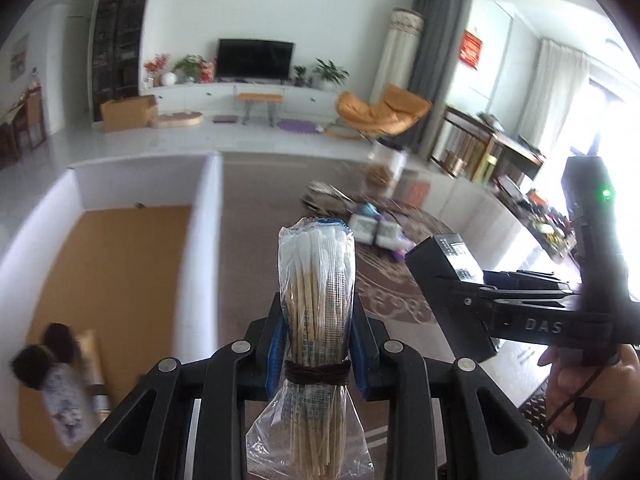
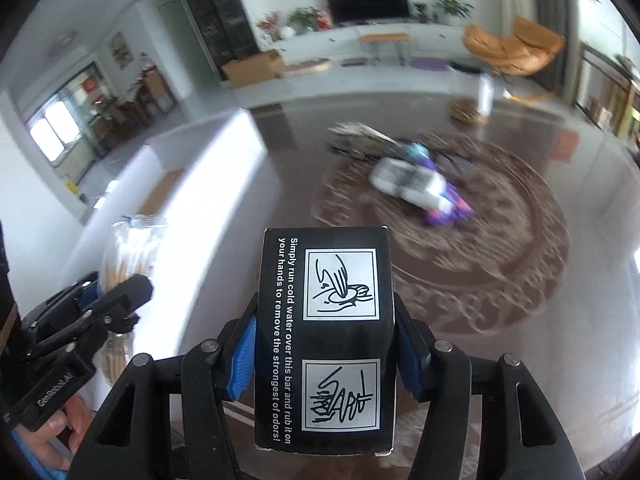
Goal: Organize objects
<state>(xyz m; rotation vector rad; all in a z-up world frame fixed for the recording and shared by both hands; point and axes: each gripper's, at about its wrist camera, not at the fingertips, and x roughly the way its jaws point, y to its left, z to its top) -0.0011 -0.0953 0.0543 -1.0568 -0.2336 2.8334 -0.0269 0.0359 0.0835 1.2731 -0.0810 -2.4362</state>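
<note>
bagged cotton swab bundle clamped upright in left gripper fingers, right gripper tilted down, fingers pinching black box, both raised over tabletop, white bin left

Two grippers, one bag of cotton swabs, one black box, one white bin.

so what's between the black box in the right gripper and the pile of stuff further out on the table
Nothing. In the right wrist view, only bare patterned tabletop lies between the black box and the pile of packets.
</note>
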